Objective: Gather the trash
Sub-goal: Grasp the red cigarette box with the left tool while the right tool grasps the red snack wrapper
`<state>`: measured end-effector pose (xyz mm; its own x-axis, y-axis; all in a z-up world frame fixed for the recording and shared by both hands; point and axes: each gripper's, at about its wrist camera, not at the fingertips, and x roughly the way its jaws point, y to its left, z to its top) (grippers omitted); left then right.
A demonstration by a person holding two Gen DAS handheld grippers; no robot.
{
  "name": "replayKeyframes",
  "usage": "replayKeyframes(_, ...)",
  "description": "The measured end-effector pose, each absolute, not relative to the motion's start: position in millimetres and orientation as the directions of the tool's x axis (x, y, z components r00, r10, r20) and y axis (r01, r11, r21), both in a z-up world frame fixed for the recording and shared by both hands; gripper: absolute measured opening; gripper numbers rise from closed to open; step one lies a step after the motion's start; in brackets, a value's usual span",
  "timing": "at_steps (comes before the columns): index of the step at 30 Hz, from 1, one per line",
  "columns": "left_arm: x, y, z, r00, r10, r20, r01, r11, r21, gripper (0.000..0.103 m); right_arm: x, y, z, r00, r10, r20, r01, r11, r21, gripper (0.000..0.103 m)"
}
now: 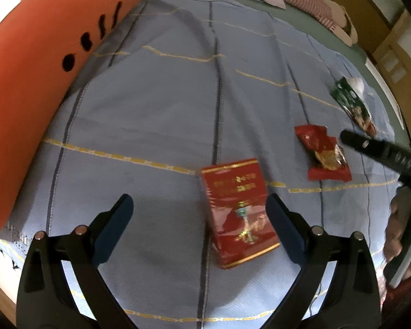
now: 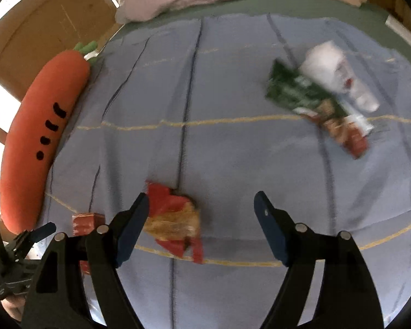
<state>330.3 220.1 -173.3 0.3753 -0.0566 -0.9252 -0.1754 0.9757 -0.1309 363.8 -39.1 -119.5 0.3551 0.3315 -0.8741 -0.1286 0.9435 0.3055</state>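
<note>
Blue bedspread (image 1: 150,115) w/ trash: red box (image 1: 238,211) flat btwn spread left gripper (image 1: 198,229) fingers, nearer the right one, long axis pointing fwd; red wrapper (image 2: 175,222) just beside left finger of right gripper (image 2: 201,227), also spread, empty.

Both fisheye views look down and forward over a blue blanket with yellow and dark stripes (image 1: 156,104), close above it. The left wrist view sits left of the right one. Both share a crinkled red snack wrapper (image 1: 324,153) (image 2: 175,222) and a long orange carrot-shaped plush (image 1: 35,76) (image 2: 38,134).
</note>
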Motion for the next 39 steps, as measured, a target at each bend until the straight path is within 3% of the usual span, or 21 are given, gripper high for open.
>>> replayKeyframes(6, 331, 218, -178, 0.356, -0.053, -0.933, -0.164, 0.979, -0.118, 0.097, 366, 2, -149, 0.289, 0.218, -0.932, -0.207, 0.965, 0.161, 0.076)
replayKeyframes(8, 331, 214, -178, 0.357, -0.058, -0.932, -0.147, 0.982, -0.117, 0.097, 364, 2, -153, 0.303, 0.171, -0.938, -0.207, 0.972, 0.11, 0.054)
replayKeyframes(11, 333, 208, -182, 0.347, -0.066, -0.935, -0.12, 0.986, -0.114, 0.097, 358, -4, -151, 0.307, 0.19, -0.932, -0.194, 0.972, 0.134, 0.042)
replayKeyframes(16, 339, 192, -200, 0.286, -0.122, -0.95, -0.062, 0.987, -0.145, 0.097, 348, -12, -150, 0.29, 0.193, -0.937, -0.189, 0.972, 0.142, 0.041)
replayKeyframes(21, 339, 177, -205, 0.307, -0.048, -0.951, 0.004, 0.999, -0.049, 0.094, 338, -14, -147, 0.291, 0.204, -0.935, -0.178, 0.971, 0.157, 0.041)
replayKeyframes(26, 337, 172, -202, 0.346, 0.007, -0.938, 0.018, 1.0, 0.014, 0.066, 329, -10, -145, 0.309, 0.191, -0.932, -0.174, 0.974, 0.142, 0.041)
replayKeyframes(39, 325, 171, -175, 0.474, -0.026, -0.88, 0.028, 1.0, -0.014, 0.06, 309, -17, -128, 0.35, 0.235, -0.907, -0.137, 0.97, 0.199, 0.041)
